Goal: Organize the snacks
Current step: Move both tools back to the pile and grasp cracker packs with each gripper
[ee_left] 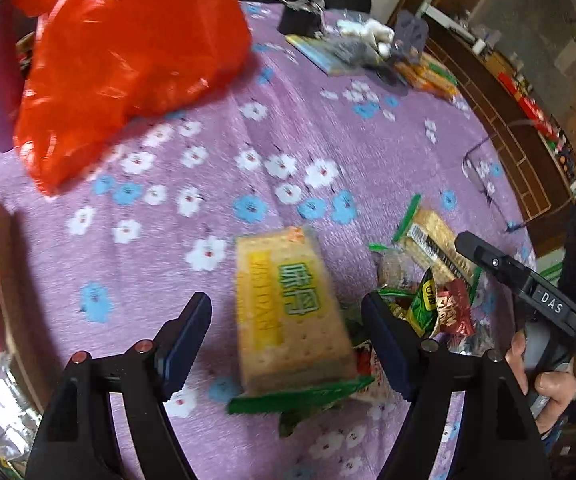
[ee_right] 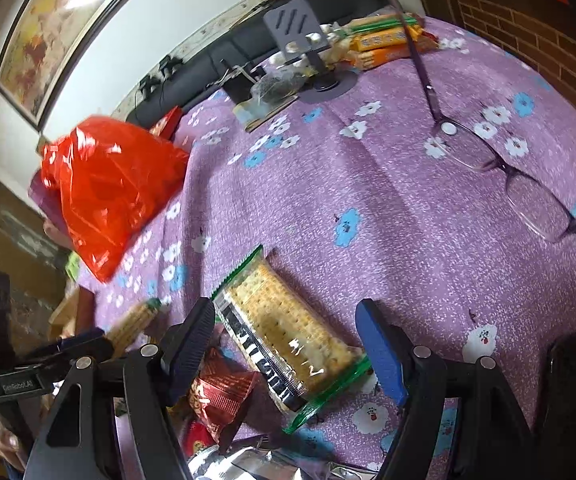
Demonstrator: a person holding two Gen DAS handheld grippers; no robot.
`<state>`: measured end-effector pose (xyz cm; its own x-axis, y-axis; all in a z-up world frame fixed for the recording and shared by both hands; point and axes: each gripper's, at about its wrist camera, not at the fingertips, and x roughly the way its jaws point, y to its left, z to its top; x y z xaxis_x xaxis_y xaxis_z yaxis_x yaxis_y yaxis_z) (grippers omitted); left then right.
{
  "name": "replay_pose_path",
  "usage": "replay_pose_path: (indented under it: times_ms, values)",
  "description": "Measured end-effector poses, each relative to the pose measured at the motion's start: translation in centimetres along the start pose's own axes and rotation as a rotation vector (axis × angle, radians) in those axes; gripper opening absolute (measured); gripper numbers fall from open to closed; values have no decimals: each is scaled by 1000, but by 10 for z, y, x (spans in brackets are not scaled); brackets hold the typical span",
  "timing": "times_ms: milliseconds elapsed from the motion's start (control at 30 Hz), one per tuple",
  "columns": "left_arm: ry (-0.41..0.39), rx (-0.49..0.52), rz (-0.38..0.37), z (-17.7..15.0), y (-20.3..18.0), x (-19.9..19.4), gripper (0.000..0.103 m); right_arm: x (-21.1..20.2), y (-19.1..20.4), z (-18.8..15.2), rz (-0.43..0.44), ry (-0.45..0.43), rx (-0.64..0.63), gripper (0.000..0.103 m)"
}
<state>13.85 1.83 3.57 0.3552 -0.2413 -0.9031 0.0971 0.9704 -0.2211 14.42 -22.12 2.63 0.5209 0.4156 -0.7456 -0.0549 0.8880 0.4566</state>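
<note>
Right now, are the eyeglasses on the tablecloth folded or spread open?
Spread open. In the right wrist view the eyeglasses lie on the purple tablecloth with one temple arm stretched straight away from the lenses.

Both claws point steeply down with jaws spread wide. The left claw [ee_left: 288, 340] grips nothing. The right claw [ee_right: 288, 344] grips nothing either.

Both grippers, left gripper [ee_left: 288, 340] and right gripper [ee_right: 285, 344], have black frames, silver screws and blue ribbed pads [ee_right: 380, 352] (one body lettered "DAS").
</note>
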Motion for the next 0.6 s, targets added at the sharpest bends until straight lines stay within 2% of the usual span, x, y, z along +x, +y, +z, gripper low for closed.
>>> replay_pose_path:
  times_ms: [67, 200, 267, 300, 367, 400, 533, 600]
  values:
    - [2, 8, 7, -2, -3, 7, 76, 3, 6, -1, -28, 3, -44, 77]
    - [-50, -39, -42, -10, 6, 7, 73, 9, 22, -8, -108, 18, -157, 77]
    - [-80, -77, -84, -17, 15, 3, 59, 13, 34, -14, -154, 25, -236, 75]
    - [-90, -96, -97, -19, 19, 3, 55, 15, 38, -16, -179, 25, -267, 73]
    - [-112, -122, -77, -24, 24, 3, 45, 21, 47, -23, -239, 33, -335, 67]
    - [-119, -128, -56, -25, 25, 5, 45, 22, 49, -24, -248, 34, -352, 64]
    - [-167, -145, -61, -29, 29, 7, 44, 21, 46, -23, -274, 21, -342, 50]
    - [-195, -143, -51, -31, 30, 6, 44, 14, 44, -21, -257, -6, -311, 50]
